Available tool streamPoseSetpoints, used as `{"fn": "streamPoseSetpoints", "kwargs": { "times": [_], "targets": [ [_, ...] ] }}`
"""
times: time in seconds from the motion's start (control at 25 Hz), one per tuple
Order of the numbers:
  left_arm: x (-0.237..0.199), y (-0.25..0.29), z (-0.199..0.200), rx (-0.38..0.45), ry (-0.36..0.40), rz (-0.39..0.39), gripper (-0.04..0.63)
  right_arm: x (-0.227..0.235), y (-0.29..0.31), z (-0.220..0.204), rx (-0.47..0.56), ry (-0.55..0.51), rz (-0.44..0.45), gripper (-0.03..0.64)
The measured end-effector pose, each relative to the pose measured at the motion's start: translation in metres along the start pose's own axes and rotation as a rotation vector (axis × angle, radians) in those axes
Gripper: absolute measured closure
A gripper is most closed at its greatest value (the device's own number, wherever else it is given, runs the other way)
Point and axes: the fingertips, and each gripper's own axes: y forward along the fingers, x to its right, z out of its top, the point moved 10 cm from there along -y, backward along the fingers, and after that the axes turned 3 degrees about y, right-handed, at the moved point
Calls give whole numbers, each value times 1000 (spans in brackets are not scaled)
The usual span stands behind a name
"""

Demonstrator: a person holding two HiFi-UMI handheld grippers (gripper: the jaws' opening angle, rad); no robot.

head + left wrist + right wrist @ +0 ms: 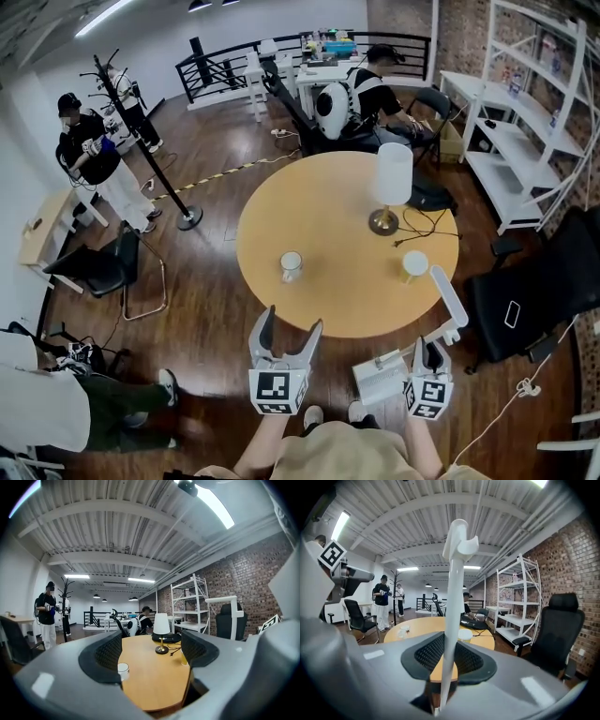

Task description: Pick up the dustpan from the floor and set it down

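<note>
Right gripper (429, 354) was clamped on the white dustpan (380, 380) by its thin handle, pan low off the round table's (281, 202) near edge. Left gripper (286, 339) gaped, empty. Any tilt could have swung that tall handle into the yellow cup (413, 265).

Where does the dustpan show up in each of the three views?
Head view: the dustpan is at bottom right, just off the table's edge, its handle rising from the right gripper.
Left gripper view: only the white handle top shows, at the right.
Right gripper view: the handle stands dead centre, clamped between the jaws.
Shared landmark: the round wooden table.
</note>
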Motion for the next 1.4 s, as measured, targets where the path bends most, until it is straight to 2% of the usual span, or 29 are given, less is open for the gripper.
{"fn": "streamPoseSetpoints", "kwargs": {
  "times": [0.32,0.56,0.8,1.16,1.32,1.4],
  "targets": [
    [-6,8,-11,-52,8,20,206,16,45,-86,-183,23,-21,541],
    [-8,13,-18,-89,22,28,206,25,77,-154,-363,48,-58,541],
    [-11,12,-19,-122,43,58,206,30,103,-205,-530,45,-48,538],
    [-11,13,-27,-172,55,76,206,30,139,-234,-651,34,28,535],
    [-10,14,-30,-187,60,66,206,34,136,-250,-691,124,-42,531],
    [-9,15,-30,-190,63,63,206,36,133,-251,-677,125,-58,531]
  ]
}}
